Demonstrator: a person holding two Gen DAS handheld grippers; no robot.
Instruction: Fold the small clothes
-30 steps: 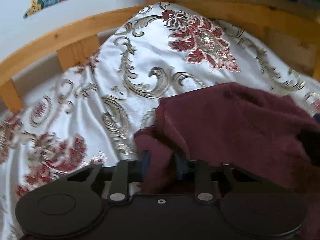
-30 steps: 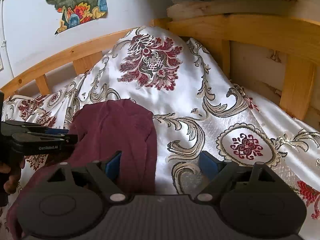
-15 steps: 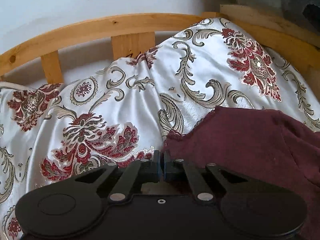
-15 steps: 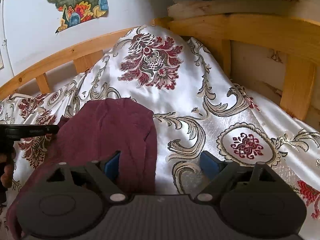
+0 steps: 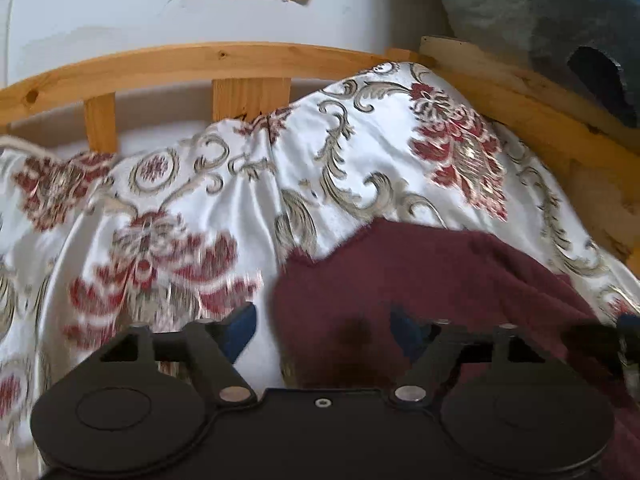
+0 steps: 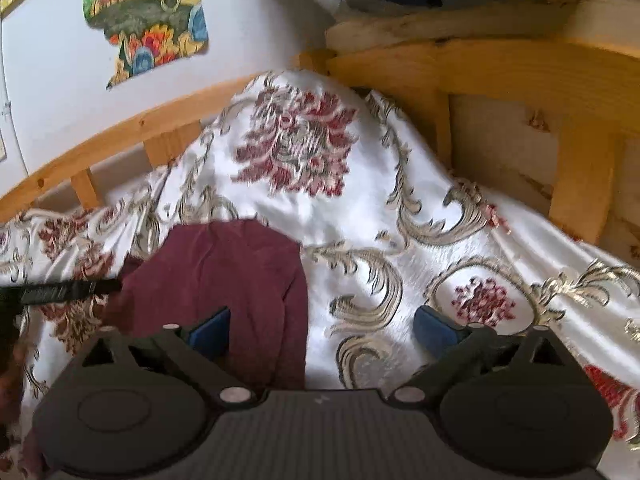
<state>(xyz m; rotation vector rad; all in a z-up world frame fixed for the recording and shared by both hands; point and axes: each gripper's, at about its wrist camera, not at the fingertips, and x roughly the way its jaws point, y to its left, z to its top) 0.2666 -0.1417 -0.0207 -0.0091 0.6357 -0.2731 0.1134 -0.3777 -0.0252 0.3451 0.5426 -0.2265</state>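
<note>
A maroon garment (image 5: pixel 432 280) lies folded on a white satin bedspread (image 5: pixel 248 208) with red and gold flowers. My left gripper (image 5: pixel 322 330) is open just above the garment's near left edge, holding nothing. In the right wrist view the same garment (image 6: pixel 224 272) lies at lower left. My right gripper (image 6: pixel 322 330) is open and empty, its left finger over the garment's right edge and its right finger over bare bedspread (image 6: pixel 460 248). The left gripper's black finger (image 6: pixel 60 292) shows at that view's left edge.
A wooden bed rail (image 5: pixel 200 64) curves along the back and a wooden headboard (image 6: pixel 500 80) stands at the right. A white wall with a colourful picture (image 6: pixel 144 20) is behind. Dark bedding (image 5: pixel 560 32) is piled above the headboard.
My left gripper held the garment's edge a second ago, then shut with nothing in it, and has now opened and swung right over the garment. My right gripper stayed open and shifted slightly.
</note>
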